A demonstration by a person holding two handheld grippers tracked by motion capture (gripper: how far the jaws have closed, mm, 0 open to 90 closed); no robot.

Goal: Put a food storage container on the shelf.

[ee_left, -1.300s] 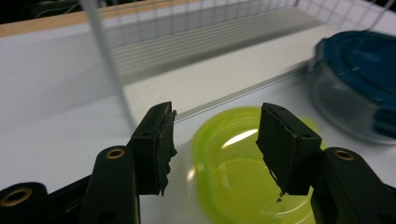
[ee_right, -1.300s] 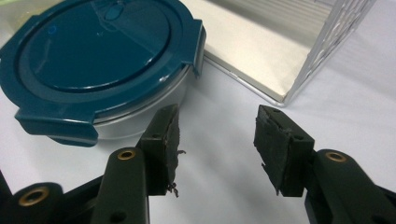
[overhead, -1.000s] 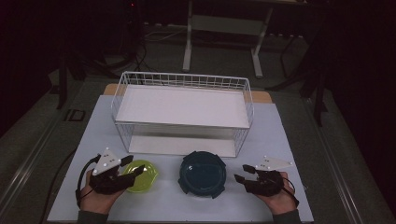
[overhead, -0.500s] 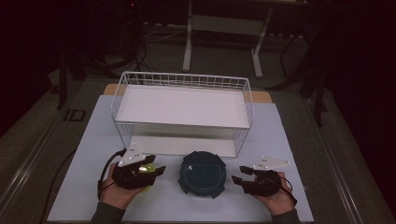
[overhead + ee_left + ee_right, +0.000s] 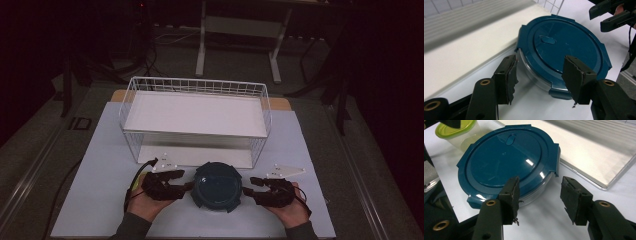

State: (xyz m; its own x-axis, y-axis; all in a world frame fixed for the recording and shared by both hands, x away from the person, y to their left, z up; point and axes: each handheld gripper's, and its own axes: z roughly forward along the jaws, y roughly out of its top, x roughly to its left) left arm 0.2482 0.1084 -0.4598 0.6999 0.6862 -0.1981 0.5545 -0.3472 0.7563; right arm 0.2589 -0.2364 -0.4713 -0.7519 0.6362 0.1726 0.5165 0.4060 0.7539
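A white wire basket [image 5: 195, 117] stands at twelve o'clock on the table [image 5: 95, 200], the round blue-lidded container [image 5: 217, 186] sits at six (just before the basket), flanked at nine by the left gripper [image 5: 186, 180], jaws apart and empty, and at three by the right gripper [image 5: 251, 187], likewise gaping.

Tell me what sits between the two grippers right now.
The round container with the blue lid sits between the left gripper and right gripper, both open, as the high view shows.

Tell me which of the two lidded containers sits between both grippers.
The round container with the dark blue lid; the left gripper and right gripper flank it. The green-lidded container lies off beside it.
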